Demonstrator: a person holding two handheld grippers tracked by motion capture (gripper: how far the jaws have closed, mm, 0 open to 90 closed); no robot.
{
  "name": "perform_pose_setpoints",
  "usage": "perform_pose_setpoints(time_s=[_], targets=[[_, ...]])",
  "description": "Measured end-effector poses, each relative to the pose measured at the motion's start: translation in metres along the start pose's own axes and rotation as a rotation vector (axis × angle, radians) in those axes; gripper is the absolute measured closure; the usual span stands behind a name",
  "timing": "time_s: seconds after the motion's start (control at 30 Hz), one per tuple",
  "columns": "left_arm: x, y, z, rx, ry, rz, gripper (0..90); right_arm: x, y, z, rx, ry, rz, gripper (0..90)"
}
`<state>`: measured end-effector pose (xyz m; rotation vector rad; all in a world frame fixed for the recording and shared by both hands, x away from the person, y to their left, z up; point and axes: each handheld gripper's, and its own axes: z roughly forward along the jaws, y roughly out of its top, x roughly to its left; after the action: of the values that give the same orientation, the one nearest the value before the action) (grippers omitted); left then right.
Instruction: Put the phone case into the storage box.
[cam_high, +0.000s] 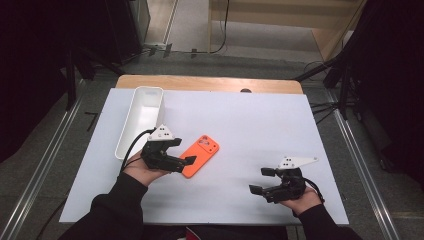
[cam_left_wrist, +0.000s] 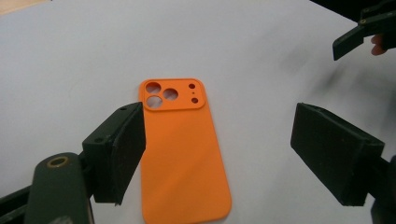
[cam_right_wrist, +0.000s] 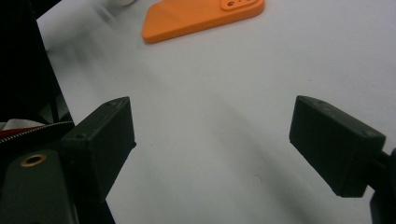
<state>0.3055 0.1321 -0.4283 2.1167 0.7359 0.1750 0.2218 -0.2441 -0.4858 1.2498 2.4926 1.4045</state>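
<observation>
We see the orange phone case (cam_left_wrist: 182, 149) lying camera-side up on the white table (cam_high: 260, 120), between our left gripper's (cam_high: 176, 151) spread jaws, ungrasped; right gripper (cam_high: 263, 180) also spread, w/ nothing between, well apart; white bin (cam_high: 141, 117) looks empty, so nothing seems done yet.

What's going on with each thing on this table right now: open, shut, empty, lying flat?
Orange phone case: lying flat, camera cutouts up, not gripped.
White bin: upright, looks empty.
Left gripper: open, jaws around the case.
Right gripper: open, holding nothing, above bare table.

Lab: dark curtains (cam_high: 30, 75), stands (cam_high: 345, 85), floor cables (cam_high: 220, 35)
</observation>
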Motion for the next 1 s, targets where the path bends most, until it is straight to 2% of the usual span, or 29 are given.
perform_pose_setpoints(time_s=[0.4, 0.7, 1.0], targets=[[0.002, 0.009, 0.015, 0.003, 0.017, -0.021, 18.2, 0.0, 0.0, 0.0, 0.0, 0.0, 0.004, 13.2], [0.003, 0.016, 0.03, 0.011, 0.011, -0.035, 18.2, 0.0, 0.0, 0.0, -0.002, 0.002, 0.004, 13.2], [0.004, 0.02, 0.043, 0.009, 0.032, -0.04, 18.1, 0.0, 0.0, 0.0, -0.001, 0.002, 0.005, 13.2]])
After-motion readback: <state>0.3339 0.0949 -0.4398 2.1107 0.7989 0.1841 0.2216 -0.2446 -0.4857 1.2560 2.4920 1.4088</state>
